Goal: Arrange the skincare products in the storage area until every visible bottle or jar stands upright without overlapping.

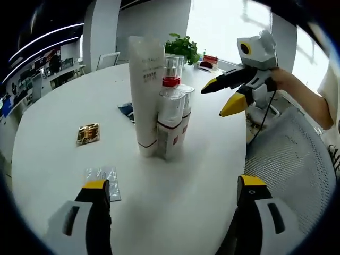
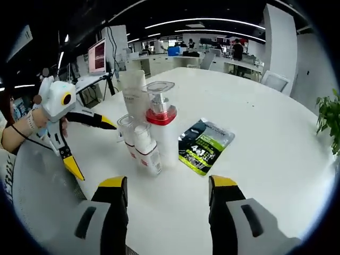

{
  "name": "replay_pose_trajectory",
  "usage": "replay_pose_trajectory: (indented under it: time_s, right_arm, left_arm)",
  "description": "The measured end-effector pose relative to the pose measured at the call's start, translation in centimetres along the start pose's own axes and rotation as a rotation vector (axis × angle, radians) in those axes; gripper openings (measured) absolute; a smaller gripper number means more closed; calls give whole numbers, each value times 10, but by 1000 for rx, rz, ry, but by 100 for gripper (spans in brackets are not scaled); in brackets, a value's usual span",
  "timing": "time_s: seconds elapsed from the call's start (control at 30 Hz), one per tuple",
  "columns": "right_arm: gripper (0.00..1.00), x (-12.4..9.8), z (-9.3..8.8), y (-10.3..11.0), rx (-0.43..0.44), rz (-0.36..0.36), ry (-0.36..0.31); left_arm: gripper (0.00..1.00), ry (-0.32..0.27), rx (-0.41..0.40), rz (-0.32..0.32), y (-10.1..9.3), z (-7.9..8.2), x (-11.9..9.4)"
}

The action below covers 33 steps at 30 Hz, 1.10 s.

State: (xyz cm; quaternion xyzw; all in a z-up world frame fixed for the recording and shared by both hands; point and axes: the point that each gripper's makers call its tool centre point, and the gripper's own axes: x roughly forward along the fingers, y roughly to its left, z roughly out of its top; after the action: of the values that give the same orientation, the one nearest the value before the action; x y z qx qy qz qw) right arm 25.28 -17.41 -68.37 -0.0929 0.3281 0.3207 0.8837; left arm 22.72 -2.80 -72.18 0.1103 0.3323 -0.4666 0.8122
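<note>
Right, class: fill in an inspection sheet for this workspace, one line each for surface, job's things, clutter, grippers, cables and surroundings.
Surface: round white table, mostly bare.
Job's things: tall white tube, red-collared pump bottle and small bottles, all upright, clustered close together; whether they touch cannot be told.
Clutter: green sachet, gold sachet and clear sachet lying flat.
Grippers: left gripper open, empty; right gripper open, empty, apart from the bottles.
Cables: a dark cable hangs beneath the right gripper.
Surroundings: potted plant, mesh chair, office desks with monitor.

An open-plan office: desk rows with monitors (image 2: 98,56), ceiling strip lights (image 2: 204,21), office chairs (image 2: 274,81).
</note>
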Motion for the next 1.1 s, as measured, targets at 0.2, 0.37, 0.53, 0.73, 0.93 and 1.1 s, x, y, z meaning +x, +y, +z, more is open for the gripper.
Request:
replay_pose_trajectory:
  time_s: [0.2,0.37,0.53,0.73,0.93,1.1]
  right_arm:
    - [51,10,-5,-11,47,32,14]
    - [45,22,-5,-26,78,34,11]
    - [41,32,-8,-34,105,46,21]
    - [37,48,-13,-55,156,32,43]
    - [35,61,-19,-59,215,37,64]
    - [32,71,-24,-60,278,51,82]
  left_arm:
    - [90,12,-17,-34,-2,-1,12]
    - [88,16,-30,-44,-2,-2,19]
    - [87,28,-46,-64,-2,-7,25]
    - [87,33,-64,-65,3,-10,28]
    - [86,37,-84,-68,4,-12,30]
    - [85,19,-100,-57,10,-11,29]
